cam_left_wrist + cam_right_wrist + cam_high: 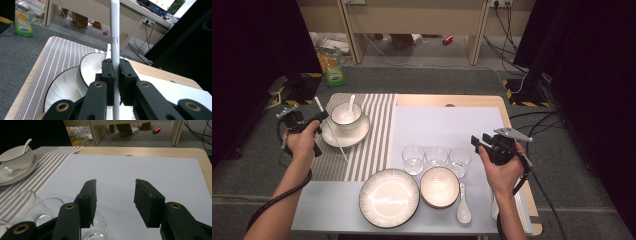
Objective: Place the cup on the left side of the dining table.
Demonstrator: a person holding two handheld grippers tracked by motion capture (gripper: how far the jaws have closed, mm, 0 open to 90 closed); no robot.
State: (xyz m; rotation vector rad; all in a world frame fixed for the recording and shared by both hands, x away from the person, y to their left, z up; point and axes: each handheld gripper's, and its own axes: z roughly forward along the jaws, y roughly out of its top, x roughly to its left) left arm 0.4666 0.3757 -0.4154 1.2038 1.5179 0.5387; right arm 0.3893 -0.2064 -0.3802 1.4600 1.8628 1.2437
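The left gripper [319,118] clamps a long white plastic chopstick [332,133] at the table's [472,101] left edge, over the white saucer [343,138] on the striped placemat [372,140], while the right gripper [479,142] hangs open near the right edge.

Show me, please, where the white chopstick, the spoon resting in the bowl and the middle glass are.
white chopstick [115,37]: left gripper view, on its shaft above the jaws.
spoon in the bowl [350,106]: high view, on its handle.
middle glass [436,156]: high view, on its base.

Grey carpet floor [422,80], wooden desk [412,20] behind.
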